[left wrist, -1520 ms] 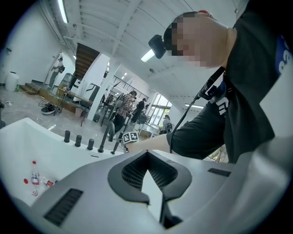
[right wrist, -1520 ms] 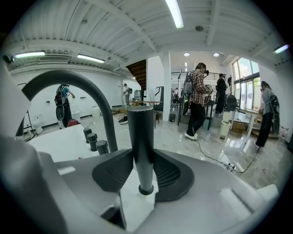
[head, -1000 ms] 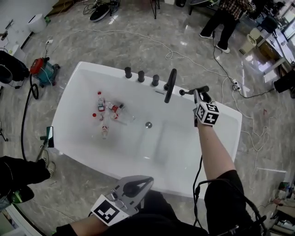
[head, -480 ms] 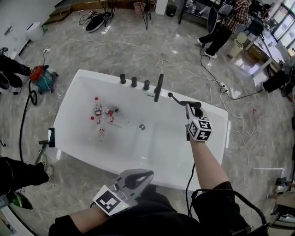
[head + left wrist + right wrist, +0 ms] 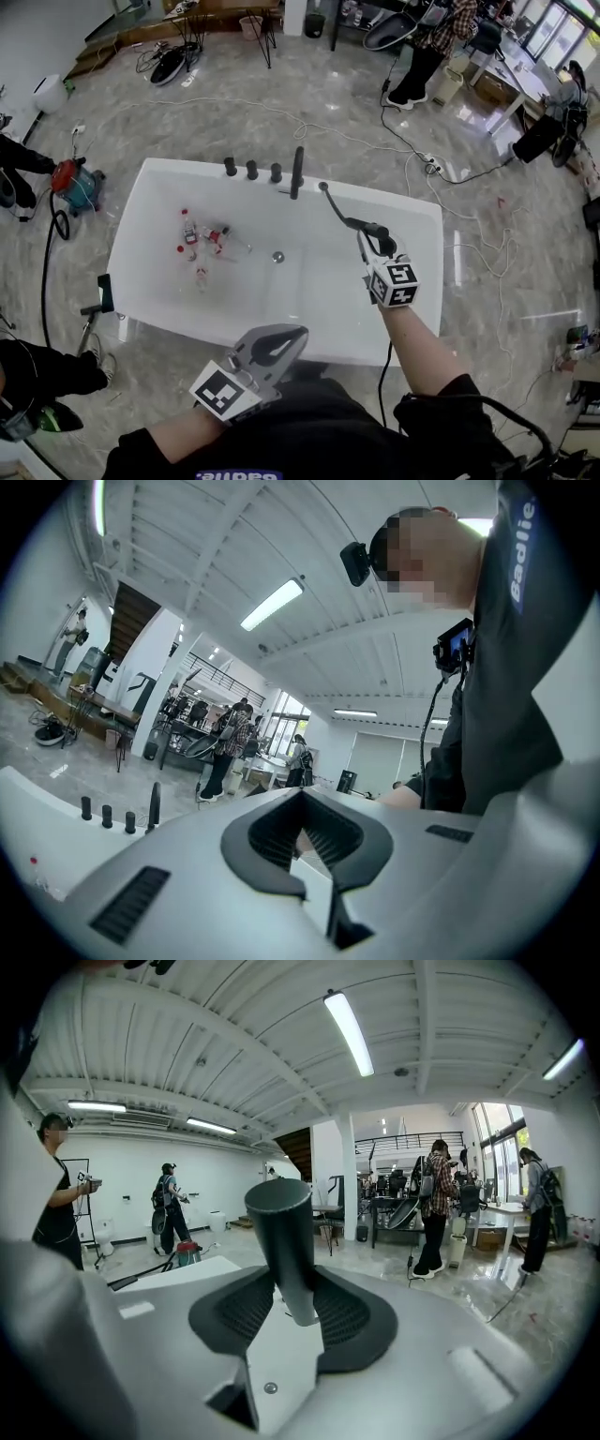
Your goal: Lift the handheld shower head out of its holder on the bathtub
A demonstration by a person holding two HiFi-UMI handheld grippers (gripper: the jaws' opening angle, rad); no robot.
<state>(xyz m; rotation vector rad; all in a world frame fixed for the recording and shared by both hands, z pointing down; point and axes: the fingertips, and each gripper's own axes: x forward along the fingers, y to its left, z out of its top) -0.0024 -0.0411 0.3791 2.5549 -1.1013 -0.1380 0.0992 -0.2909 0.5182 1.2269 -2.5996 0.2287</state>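
The dark shower head handle (image 5: 368,228) is off the white bathtub's (image 5: 127,246) far rim and held over the tub's right part. My right gripper (image 5: 372,236) is shut on it. Its dark hose (image 5: 335,205) runs back to the rim beside the tall spout (image 5: 297,171). In the right gripper view the round handle (image 5: 281,1227) stands upright between the ribbed pads of the right gripper (image 5: 284,1283). My left gripper (image 5: 298,335) is near my body, in front of the tub, shut and holding nothing. In the left gripper view the left gripper (image 5: 301,801) points level past the tub.
Three dark knobs (image 5: 251,170) stand left of the spout. Small bottles (image 5: 200,238) lie inside the tub near the drain (image 5: 277,256). A dark flat object (image 5: 105,292) sits on the tub's left corner. A red vacuum (image 5: 70,177), floor cables (image 5: 412,155) and a standing person (image 5: 422,47) surround it.
My right gripper has drawn back from the far rim toward me and upward, carrying the shower head, and the hose now stretches out behind it. The left gripper has risen a little.
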